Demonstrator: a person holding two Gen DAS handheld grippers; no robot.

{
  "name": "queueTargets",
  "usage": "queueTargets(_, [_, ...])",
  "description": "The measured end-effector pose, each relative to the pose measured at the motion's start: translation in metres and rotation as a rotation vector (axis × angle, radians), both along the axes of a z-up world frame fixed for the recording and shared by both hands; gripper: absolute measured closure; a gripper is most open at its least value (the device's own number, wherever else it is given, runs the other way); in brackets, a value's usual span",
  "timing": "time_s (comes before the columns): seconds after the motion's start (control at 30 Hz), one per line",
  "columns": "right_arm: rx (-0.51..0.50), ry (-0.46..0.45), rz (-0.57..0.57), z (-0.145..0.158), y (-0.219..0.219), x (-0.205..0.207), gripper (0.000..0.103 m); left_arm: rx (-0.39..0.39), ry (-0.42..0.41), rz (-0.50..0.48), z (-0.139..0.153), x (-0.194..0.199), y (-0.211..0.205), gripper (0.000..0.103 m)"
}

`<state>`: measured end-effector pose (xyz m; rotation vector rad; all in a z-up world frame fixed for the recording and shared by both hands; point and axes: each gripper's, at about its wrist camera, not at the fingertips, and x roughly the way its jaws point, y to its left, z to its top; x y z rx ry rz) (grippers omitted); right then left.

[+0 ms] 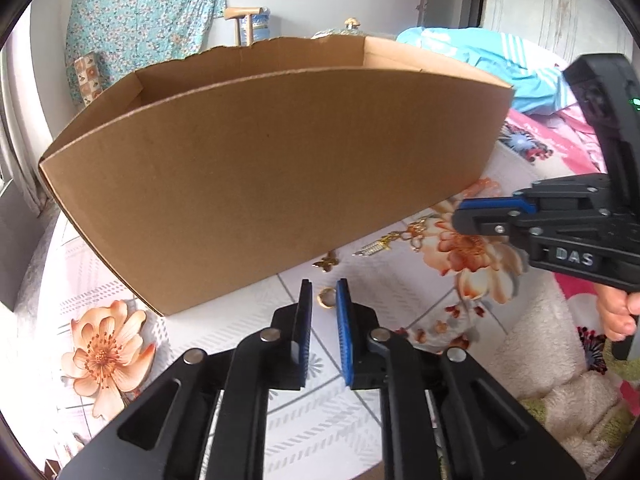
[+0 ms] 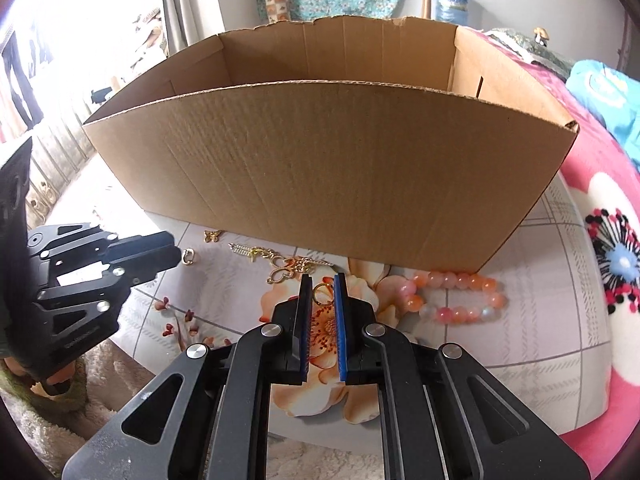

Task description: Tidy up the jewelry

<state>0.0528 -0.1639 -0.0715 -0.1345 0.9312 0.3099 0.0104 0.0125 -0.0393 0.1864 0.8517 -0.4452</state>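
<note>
In the right wrist view my right gripper (image 2: 323,286) is shut on a small gold ring (image 2: 323,294), pinched between the blue pads just above the floral cloth. My left gripper (image 1: 324,286) stands open by a narrow gap. A second gold ring (image 1: 326,298) lies on the cloth between its tips, not pinched; the right wrist view shows this ring (image 2: 188,257) just off the left gripper (image 2: 176,254). A gold butterfly charm (image 1: 326,263), a gold chain with pendants (image 2: 288,266) and an orange bead bracelet (image 2: 460,296) lie in front of the cardboard box (image 1: 260,184). The right gripper (image 1: 460,216) hovers over the chain.
The open cardboard box (image 2: 320,168) stands directly behind the jewelry, and its floor is hidden by the tall front wall. The floral cloth (image 1: 108,352) lies over a bed with a pink blanket (image 2: 600,208) to the right. A hand (image 1: 616,316) holds the right gripper's handle.
</note>
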Motion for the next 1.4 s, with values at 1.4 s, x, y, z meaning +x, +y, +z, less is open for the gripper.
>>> queueTargets(1.4, [0.106, -0.045, 0.021, 0.017, -0.022, 0.002, 0.094, 0.054, -0.030, -0.050, 0.017, -0.012, -0.012, 0.092])
